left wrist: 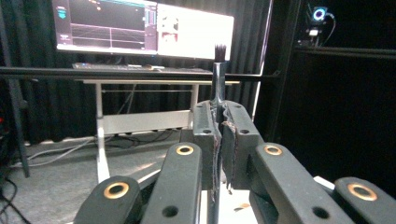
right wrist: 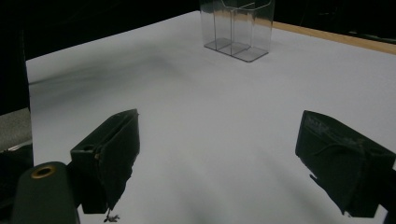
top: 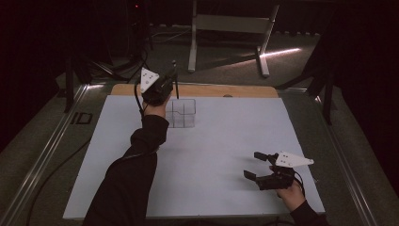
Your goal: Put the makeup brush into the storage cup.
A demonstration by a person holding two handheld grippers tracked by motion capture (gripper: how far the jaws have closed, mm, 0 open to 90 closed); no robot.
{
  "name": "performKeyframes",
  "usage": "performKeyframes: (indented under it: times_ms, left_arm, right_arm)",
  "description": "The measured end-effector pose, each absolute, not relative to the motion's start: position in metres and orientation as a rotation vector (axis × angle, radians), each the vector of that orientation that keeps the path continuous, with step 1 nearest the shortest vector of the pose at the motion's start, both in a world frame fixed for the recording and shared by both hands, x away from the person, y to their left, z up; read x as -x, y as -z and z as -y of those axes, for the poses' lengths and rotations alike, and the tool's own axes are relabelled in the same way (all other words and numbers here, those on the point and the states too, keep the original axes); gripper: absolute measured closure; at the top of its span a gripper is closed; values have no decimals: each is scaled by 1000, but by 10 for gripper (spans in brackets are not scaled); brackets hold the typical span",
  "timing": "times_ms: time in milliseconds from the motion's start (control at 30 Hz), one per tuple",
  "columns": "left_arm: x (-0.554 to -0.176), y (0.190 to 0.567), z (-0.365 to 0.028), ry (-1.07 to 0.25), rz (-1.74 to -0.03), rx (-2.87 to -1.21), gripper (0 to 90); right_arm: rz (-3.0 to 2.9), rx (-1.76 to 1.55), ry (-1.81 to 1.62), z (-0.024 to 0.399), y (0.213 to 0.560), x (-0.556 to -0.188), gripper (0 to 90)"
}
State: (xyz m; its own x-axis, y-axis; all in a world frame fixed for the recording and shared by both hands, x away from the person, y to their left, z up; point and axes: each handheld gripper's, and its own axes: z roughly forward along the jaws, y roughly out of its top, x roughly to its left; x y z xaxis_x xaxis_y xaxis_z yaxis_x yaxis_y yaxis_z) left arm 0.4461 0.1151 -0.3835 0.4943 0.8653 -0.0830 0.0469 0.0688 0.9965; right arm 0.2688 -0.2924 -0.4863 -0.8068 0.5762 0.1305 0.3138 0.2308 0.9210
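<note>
Left gripper [top: 165, 81] is up at the far side of the table, clamped tight on a thin dark brush [left wrist: 218, 70]. In the left gripper view the handle runs straight up between the pads, bristle tuft on top, stem continuing down below the jaws. It's held upright, prob. so the lower end can drop straight into a slot w/o catching the walls.

The clear organizer [top: 181, 113] sits just below and beside that gripper on the white mat [top: 226, 141], near the far wooden edge. It's split into compartments; in the high view the brush hangs above its left-rear part, but can't tell which cell it's lined up with, or whether the tip is already inside.

Right gripper [top: 259, 165] rests low near the front right, well apart from the organizer, jaws spread wide w/ nothing between them. Parked out of the way, I'd guess, since one hand is enough for this. Its own view looks across bare mat toward the organizer [right wrist: 237, 28].
</note>
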Motion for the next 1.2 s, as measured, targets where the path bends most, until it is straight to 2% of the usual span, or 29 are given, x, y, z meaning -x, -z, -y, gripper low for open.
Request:
performKeyframes:
  times_ms: [1200]
  left_arm:
    - [-455,434,-103,-732,-1029,-1482,861]
  right_arm:
    - [-2268,-841,-1607,292,487,-269,137]
